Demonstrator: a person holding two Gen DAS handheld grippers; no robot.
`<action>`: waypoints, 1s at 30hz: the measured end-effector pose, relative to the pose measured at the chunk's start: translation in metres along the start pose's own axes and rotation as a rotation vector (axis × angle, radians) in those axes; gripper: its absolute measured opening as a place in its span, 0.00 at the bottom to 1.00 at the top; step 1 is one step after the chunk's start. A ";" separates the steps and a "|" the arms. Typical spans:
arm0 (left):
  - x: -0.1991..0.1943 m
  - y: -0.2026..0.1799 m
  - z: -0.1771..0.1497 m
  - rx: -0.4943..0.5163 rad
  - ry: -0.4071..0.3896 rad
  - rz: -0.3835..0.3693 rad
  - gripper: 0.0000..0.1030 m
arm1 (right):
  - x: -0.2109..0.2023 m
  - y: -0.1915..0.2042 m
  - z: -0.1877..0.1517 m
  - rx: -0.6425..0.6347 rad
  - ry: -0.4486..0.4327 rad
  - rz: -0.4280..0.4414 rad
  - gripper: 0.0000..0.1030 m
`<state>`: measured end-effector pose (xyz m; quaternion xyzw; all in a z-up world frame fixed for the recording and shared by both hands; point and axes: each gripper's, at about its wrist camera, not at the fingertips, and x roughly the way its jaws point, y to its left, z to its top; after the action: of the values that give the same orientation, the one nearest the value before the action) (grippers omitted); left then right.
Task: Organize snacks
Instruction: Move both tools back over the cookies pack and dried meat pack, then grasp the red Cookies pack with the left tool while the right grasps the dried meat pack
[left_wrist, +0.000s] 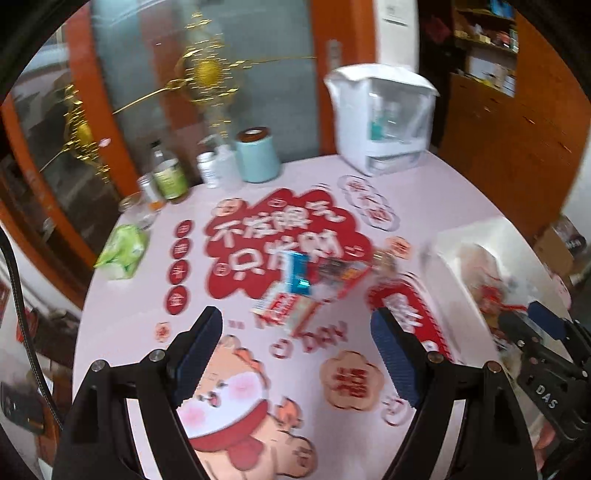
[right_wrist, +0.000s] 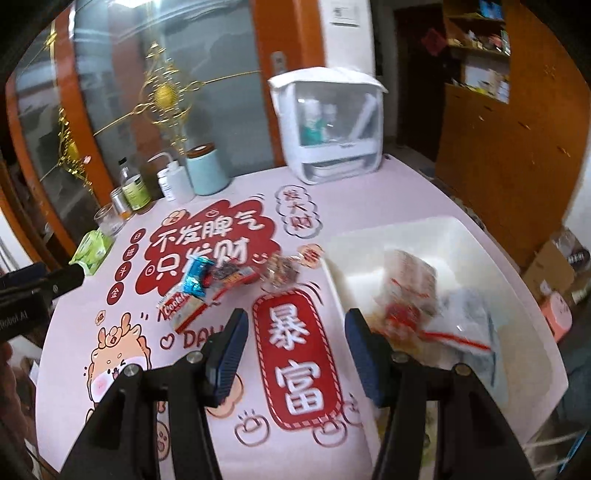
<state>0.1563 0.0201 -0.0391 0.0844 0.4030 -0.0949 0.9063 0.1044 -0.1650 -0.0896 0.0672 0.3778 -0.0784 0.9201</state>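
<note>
I'm looking past a pink printed tablecloth (right_wrist: 229, 435) at a frosted glass door (right_wrist: 207, 110) framed in orange wood, gold ornaments (right_wrist: 164, 94) hanging before it — wooden shelving (right_wrist: 476, 48) is crowding the dim right wall, a cardboard box (right_wrist: 550, 266) sitting on the floor.

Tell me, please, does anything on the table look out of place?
Yes: several snack packets lie in a loose, overlapping heap on the tablecloth, outside the white bin that already holds others. Nothing looks spilled or damaged.
</note>
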 end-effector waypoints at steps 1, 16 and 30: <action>0.004 0.012 0.002 -0.017 -0.003 0.015 0.79 | 0.006 0.005 0.005 -0.009 0.007 0.016 0.53; 0.126 0.058 0.019 0.078 0.148 -0.033 0.86 | 0.161 0.059 0.075 -0.117 0.264 0.263 0.53; 0.247 0.020 -0.003 0.196 0.361 -0.186 0.86 | 0.269 0.091 0.053 -0.344 0.529 0.274 0.53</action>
<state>0.3209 0.0148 -0.2238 0.1499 0.5537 -0.2001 0.7943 0.3474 -0.1103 -0.2367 -0.0206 0.5986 0.1308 0.7900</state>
